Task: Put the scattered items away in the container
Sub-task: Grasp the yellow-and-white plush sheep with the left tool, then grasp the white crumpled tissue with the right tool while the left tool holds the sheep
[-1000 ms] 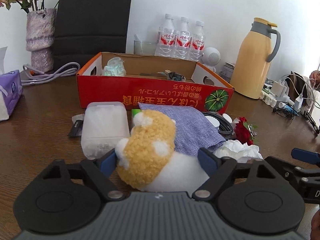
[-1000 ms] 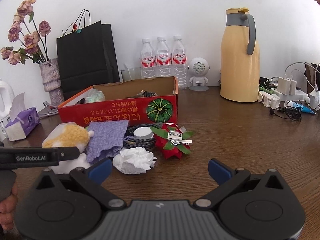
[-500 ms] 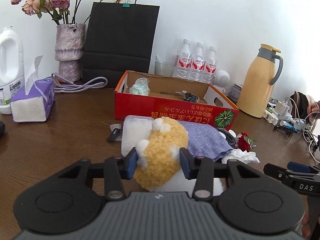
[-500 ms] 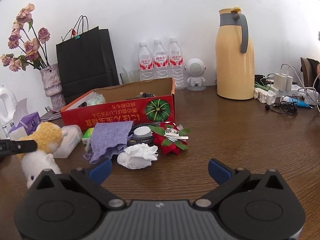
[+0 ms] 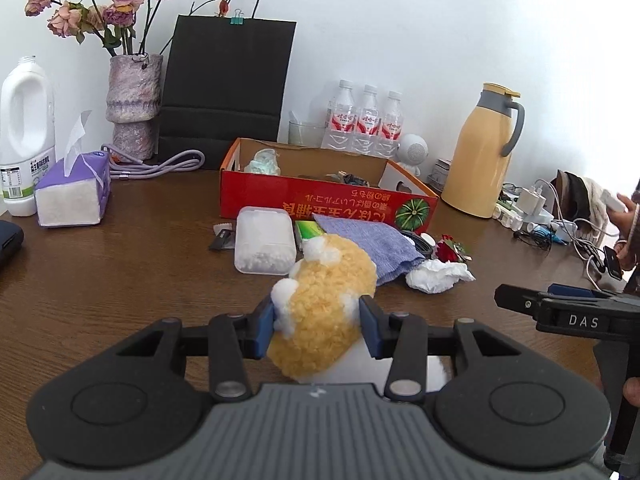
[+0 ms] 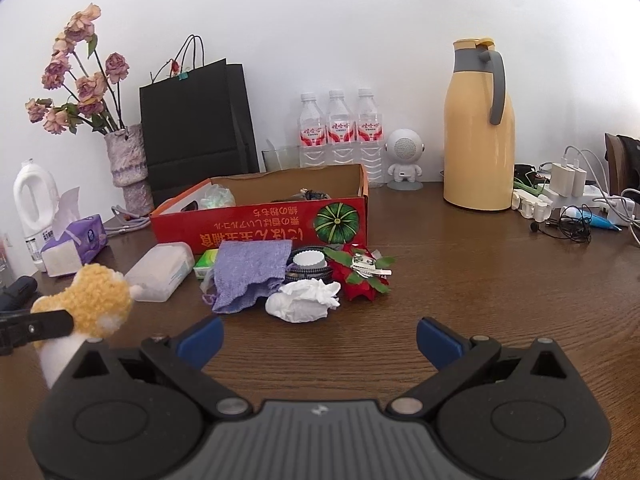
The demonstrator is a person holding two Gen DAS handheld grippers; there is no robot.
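Both wrist views look forward and slightly down along their own fingers, from low over the near edge of the brown surface (image 5: 120, 280) toward the far wall. The left view sits further left. Both share the red box (image 5: 328, 200), seen near, and the yellow jug (image 6: 476, 152).

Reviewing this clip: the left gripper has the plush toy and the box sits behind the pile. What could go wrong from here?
1. The left gripper pinches only the yellow head of the plush toy; its white body hangs below, so the soft toy may slip out.
2. That hanging body could drag across the plastic case and purple cloth lying before the red box, or catch its front wall.
3. The open right gripper hovers close beside; the two could bump.
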